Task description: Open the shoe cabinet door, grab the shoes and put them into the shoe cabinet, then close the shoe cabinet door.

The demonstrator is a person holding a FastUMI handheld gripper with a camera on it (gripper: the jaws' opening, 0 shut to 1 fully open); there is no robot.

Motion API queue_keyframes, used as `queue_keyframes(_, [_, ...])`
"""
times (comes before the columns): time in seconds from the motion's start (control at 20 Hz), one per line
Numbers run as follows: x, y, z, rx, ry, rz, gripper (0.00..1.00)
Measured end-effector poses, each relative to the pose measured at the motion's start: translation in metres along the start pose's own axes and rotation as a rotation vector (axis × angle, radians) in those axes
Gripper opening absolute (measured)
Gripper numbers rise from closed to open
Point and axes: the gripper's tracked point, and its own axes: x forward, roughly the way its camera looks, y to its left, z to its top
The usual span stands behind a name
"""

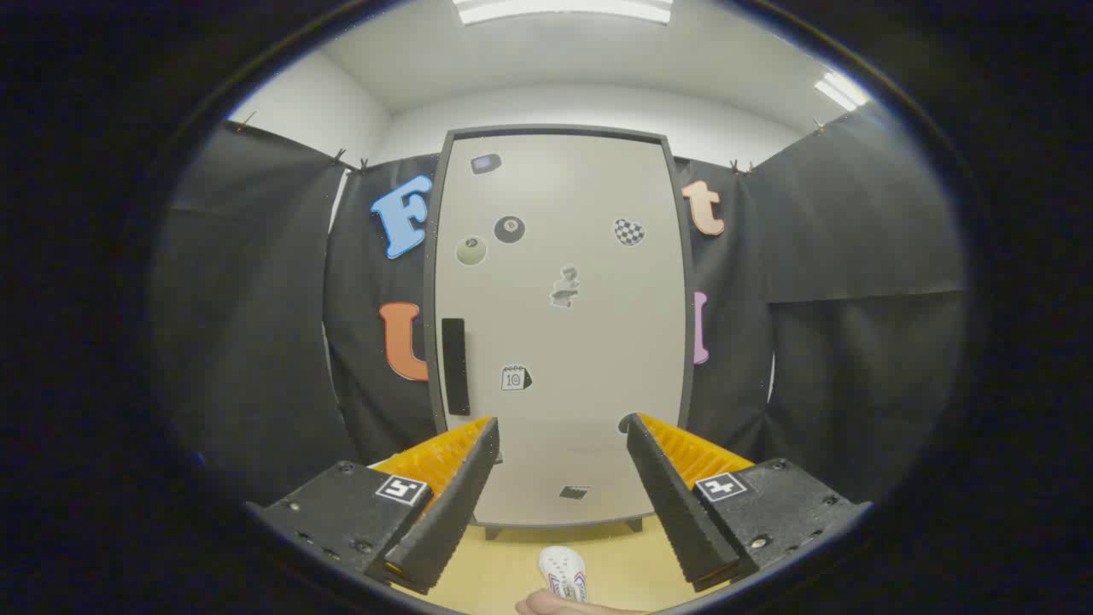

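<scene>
Now, cabinet (pixel 559 325): stands upright beyond the fingers, against the booth's dark cloth wall, on short feet on the floor.
Door (pixel 589 342): shut, flat and pale, set in a darker frame.
Handle (pixel 455 366): dark vertical bar on the door's left side, just above the left finger's tip.
Stickers: several small ones scattered over the door, among them a black ball (pixel 509 229), a pale ball (pixel 470 250) and a checkered heart (pixel 628 231).
Shoe (pixel 564 572): white, lying on the yellow floor (pixel 495 564) between the fingers and in front of the cabinet, toe towards the door.
Hand (pixel 555 606): a person's, just at the near end of the shoe; whether it touches the shoe cannot be told.
Gripper (pixel 559 427): spread wide, nothing between its fingers, pointing at the lower part of the door and apart from it.
Ceiling: white, with lit panels (pixel 564 8) overhead.
</scene>
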Motion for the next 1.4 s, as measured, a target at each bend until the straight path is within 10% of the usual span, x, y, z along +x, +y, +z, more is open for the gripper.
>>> queue_keyframes(0.8, [0.02,0.036,0.013,-0.002,-0.067,0.107,0.99])
queue_keyframes(1.4, [0.129,0.124,-0.002,0.059,0.057,0.219,0.97])
